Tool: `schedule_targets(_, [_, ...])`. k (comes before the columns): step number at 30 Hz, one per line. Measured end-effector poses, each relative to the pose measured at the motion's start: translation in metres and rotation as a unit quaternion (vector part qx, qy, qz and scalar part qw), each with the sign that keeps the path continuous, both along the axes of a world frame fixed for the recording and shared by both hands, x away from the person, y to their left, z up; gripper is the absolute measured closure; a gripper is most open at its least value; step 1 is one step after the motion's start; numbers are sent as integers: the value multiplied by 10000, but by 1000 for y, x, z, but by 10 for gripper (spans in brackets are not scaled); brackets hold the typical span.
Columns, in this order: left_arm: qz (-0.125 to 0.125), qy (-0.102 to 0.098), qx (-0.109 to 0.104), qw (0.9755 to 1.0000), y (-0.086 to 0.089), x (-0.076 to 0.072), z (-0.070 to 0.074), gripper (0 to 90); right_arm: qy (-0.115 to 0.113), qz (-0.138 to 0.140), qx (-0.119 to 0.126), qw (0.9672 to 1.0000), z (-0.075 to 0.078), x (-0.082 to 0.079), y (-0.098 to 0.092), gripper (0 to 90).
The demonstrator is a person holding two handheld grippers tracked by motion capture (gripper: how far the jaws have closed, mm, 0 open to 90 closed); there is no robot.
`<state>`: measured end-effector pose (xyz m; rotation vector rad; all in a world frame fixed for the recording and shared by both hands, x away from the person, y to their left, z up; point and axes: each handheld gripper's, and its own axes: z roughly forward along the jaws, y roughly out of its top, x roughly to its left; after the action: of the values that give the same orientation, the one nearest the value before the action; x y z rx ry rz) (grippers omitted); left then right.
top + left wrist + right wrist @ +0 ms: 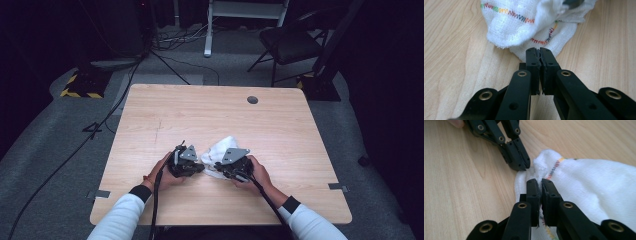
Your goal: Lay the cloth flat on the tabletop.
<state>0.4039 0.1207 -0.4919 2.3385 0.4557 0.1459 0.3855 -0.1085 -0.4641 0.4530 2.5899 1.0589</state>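
Grey carpet runs around a light wooden table (220, 115), with a dark chair (290, 42) and loose cables (100, 125) on the floor beyond its far edge. A small round grommet (252, 99) sits near the table's far right corner.

Toward the near middle of the table lies a crumpled white cloth (220, 150), edged with multicoloured zigzag stitching. A person's two hands reach in from the near side in white sleeves (120, 220), each holding a gripper against the cloth.

Seen from above, the left gripper (200, 167) lies at the cloth's left edge and the right gripper (220, 167) at its near right edge, the two very close together. In the left gripper view, the jaws are pressed together with a thin bit of the cloth's hem (541, 41) pinched at their tips. In the right gripper view, the jaws are closed on a raised fold of the cloth (541, 167), and the left gripper's closed tips (522, 166) touch the cloth just beyond.
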Motion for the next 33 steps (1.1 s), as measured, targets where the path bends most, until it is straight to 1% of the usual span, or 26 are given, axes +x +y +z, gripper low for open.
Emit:
schedule_targets(1, [-24,-31,16,10000,1,-1,2,863,-13,-15,45,10000,3,0,-2,850])
schedule_targets(3, [3,-73,-18,10000,2,-2,4,864,-98,-61,95,9999,9,0,-8,850])
schedule_targets(5, [14,-124,-34,9999,4,-3,7,864,-172,-189,246,9994,18,1,-19,850])
schedule_targets(7, [34,-148,-104,9998,6,-4,9,864,-219,-327,363,9986,26,2,-28,850])
schedule_targets(9, [51,-210,-98,9997,7,-5,12,864,-301,-462,473,9974,34,3,-41,851])
schedule_targets(10, [52,-238,-112,9996,7,-5,13,864,-379,-639,570,9956,41,4,-55,852])
schedule_targets(11, [74,-250,-146,9996,8,-6,14,864,-379,-639,570,9956,41,4,-55,852])
schedule_targets(13, [114,-315,-186,9993,10,-7,18,864,-449,-801,609,9939,47,4,-70,852])
schedule_targets(15, [167,-416,-214,9988,13,-7,24,864,-481,-999,682,9915,52,5,-88,853])
schedule_targets(17, [238,-491,-318,9980,17,-8,29,864,-505,-1196,747,9887,55,4,-106,853])
schedule_targets(20, [333,-472,-552,9968,24,-9,35,865,-492,-1468,805,9847,57,3,-132,853])
schedule_targets(22, [349,-481,-579,9966,25,-11,36,865,-427,-1635,827,9822,56,1,-147,854])
schedule_targets(23, [324,-455,-604,9966,25,-12,36,865,-412,-1677,831,9815,55,0,-154,854])
schedule_targets(24, [274,-432,-595,9969,24,-13,36,866,-328,-1721,851,9808,52,-1,-159,854])
schedule_targets(26, [138,-362,-446,9983,19,-17,32,867,-130,-1756,804,9811,44,-2,-167,852])
schedule_targets(27, [-2,-327,-308,9990,14,-19,29,867,10,-1772,713,9816,38,-3,-168,850])
schedule_targets(28, [-31,-279,-278,9992,11,-21,27,866,133,-1776,549,9825,30,-4,-168,847])
schedule_targets(29, [-141,-237,-188,9994,7,-23,25,866,209,-1765,450,9830,26,-6,-168,840])
schedule_targets(30, [-217,-221,-93,9995,4,-25,23,865,338,-1743,351,9835,21,-8,-168,828])
schedule_targets(31, [-262,-190,-38,9995,1,-27,21,865,487,-1708,268,9837,15,-10,-169,828])
schedule_targets(33, [-294,-97,1,9995,-1,-32,18,865,617,-1708,76,9834,6,-15,-170,826])
